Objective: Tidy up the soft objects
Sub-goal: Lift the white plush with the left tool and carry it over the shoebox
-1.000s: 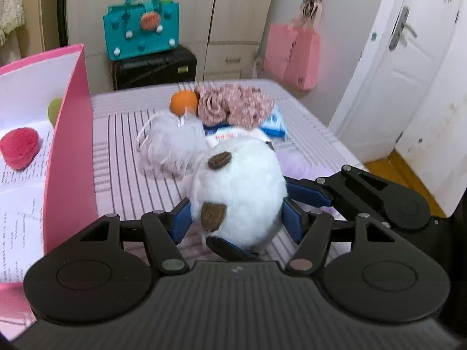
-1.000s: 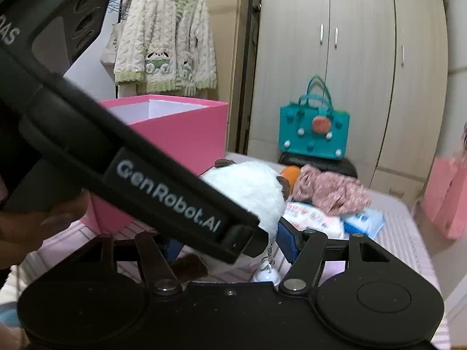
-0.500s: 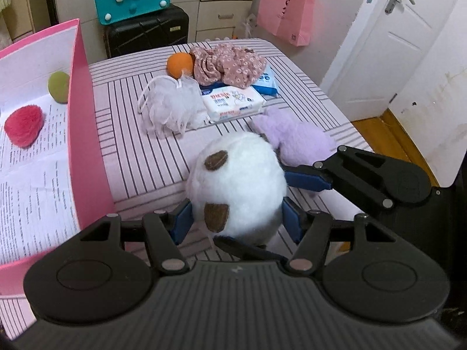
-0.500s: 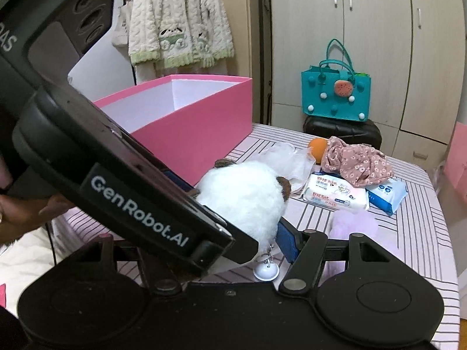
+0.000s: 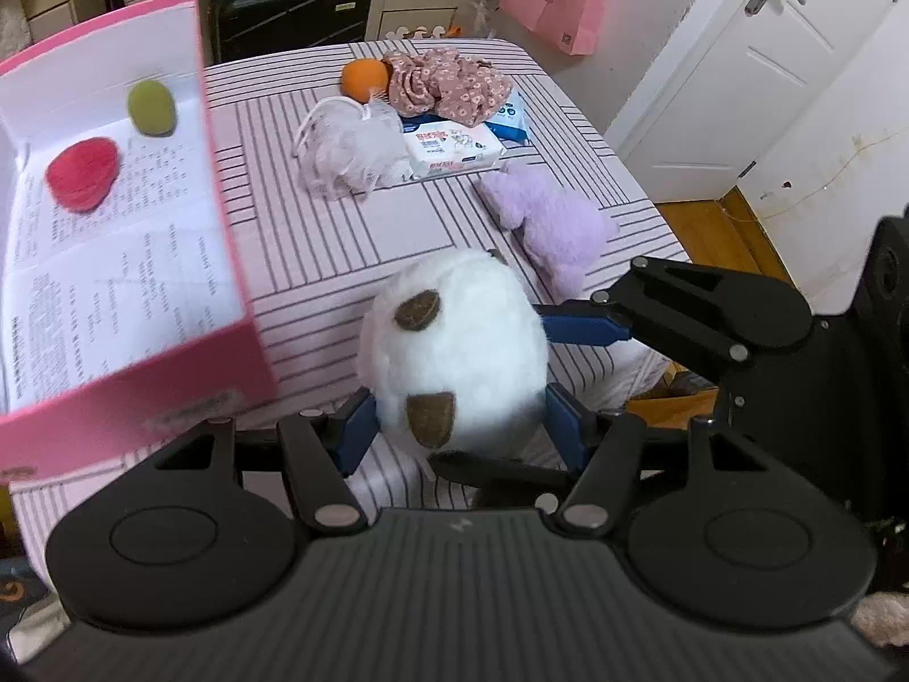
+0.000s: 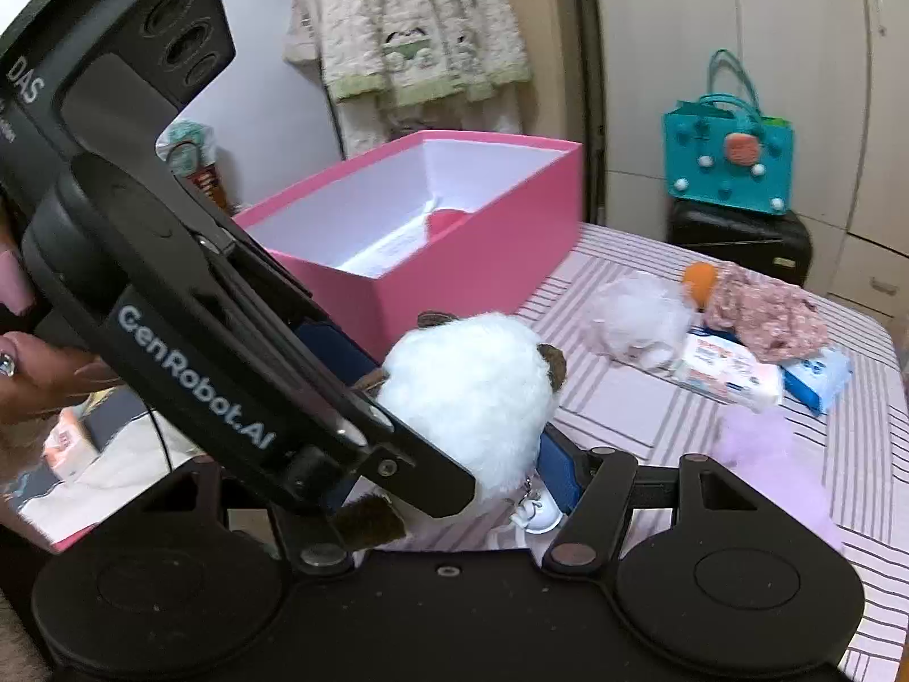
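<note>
A white plush ball with brown patches (image 5: 454,352) is held above the striped table, squeezed from two directions. My left gripper (image 5: 457,426) is shut on its sides. My right gripper (image 6: 466,454) is shut on it too, and its blue finger (image 5: 579,327) shows touching the plush from the right. The plush also shows in the right wrist view (image 6: 471,392), partly hidden by the left gripper's body. The open pink box (image 5: 227,261) stands to the left, with a red soft object (image 5: 82,173) and a green one (image 5: 150,108) inside.
On the striped table (image 5: 341,238) lie a purple plush (image 5: 551,221), a white mesh puff (image 5: 346,150), an orange ball (image 5: 363,77), floral cloth (image 5: 449,82) and two wipe packs (image 5: 454,150). A black case (image 5: 290,14) and a teal bag (image 6: 730,165) stand behind.
Both grippers have lifted the white plush higher and drawn it back toward the table's near edge. The box interior has come further into view.
</note>
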`<state>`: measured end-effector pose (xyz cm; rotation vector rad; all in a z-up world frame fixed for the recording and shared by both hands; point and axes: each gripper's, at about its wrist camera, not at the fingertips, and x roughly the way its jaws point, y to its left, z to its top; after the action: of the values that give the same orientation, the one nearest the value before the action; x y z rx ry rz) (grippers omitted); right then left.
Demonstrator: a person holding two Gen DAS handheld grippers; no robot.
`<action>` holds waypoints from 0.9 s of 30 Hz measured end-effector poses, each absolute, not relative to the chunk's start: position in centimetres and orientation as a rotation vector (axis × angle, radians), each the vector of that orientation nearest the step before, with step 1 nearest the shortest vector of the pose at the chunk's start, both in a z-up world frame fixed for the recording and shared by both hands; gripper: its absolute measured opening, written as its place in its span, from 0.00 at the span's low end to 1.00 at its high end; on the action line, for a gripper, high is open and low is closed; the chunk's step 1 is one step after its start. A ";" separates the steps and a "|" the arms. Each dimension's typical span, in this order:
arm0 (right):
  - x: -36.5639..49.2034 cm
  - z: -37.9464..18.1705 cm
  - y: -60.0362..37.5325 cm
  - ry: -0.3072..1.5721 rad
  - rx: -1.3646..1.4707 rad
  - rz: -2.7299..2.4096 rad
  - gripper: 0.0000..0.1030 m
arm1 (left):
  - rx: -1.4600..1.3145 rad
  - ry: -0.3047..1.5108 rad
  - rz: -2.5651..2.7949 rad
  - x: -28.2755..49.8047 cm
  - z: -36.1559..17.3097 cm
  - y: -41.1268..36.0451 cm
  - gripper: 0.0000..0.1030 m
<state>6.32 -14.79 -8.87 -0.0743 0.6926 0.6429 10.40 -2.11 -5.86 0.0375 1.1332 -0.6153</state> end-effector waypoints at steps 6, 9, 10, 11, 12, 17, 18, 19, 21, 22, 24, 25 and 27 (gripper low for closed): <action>5.4 -6.9 -13.2 0.723 -0.069 0.709 0.67 | 0.004 1.155 -0.611 9.0 -4.1 0.3 0.60; 5.1 -5.8 -12.2 0.710 -0.093 0.732 0.67 | -0.020 1.126 -0.602 8.3 -3.0 1.8 0.60; 5.1 -5.3 -11.9 0.705 -0.100 0.742 0.67 | -0.024 1.108 -0.598 8.1 -2.6 2.2 0.60; 5.1 -4.9 -11.6 0.699 -0.108 0.751 0.67 | -0.027 1.087 -0.594 7.8 -2.2 2.7 0.60; 5.1 -4.5 -11.4 0.693 -0.113 0.759 0.67 | -0.026 1.054 -0.594 7.5 -1.7 3.1 0.60; 5.2 -2.7 -10.1 0.662 -0.122 0.795 0.67 | -0.041 0.947 -0.595 6.6 -0.2 5.5 0.62; 5.2 -2.4 -9.9 0.654 -0.120 0.802 0.67 | -0.051 0.932 -0.590 6.6 0.2 6.1 0.62; 5.3 -2.1 -9.6 0.642 -0.121 0.808 0.67 | -0.060 0.917 -0.585 6.7 0.5 6.6 0.62; 5.6 -1.3 -9.1 0.615 -0.123 0.825 0.67 | -0.079 0.887 -0.572 7.0 1.1 7.6 0.62; 6.0 -0.9 -9.0 0.613 -0.114 0.833 0.67 | -0.087 0.875 -0.566 7.2 1.3 8.0 0.62; 6.8 -0.3 -8.5 0.601 -0.110 0.848 0.67 | -0.091 0.843 -0.555 7.6 1.9 8.8 0.62; 7.2 0.0 -8.3 0.591 -0.109 0.855 0.67 | -0.093 0.830 -0.548 7.8 2.2 9.2 0.62; 8.2 0.4 -8.0 0.568 -0.104 0.874 0.67 | -0.103 0.806 -0.536 8.6 2.6 9.9 0.62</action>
<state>8.15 -8.04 0.45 -0.1038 0.5685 0.8744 8.61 9.93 2.63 -0.1030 0.8061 -0.5365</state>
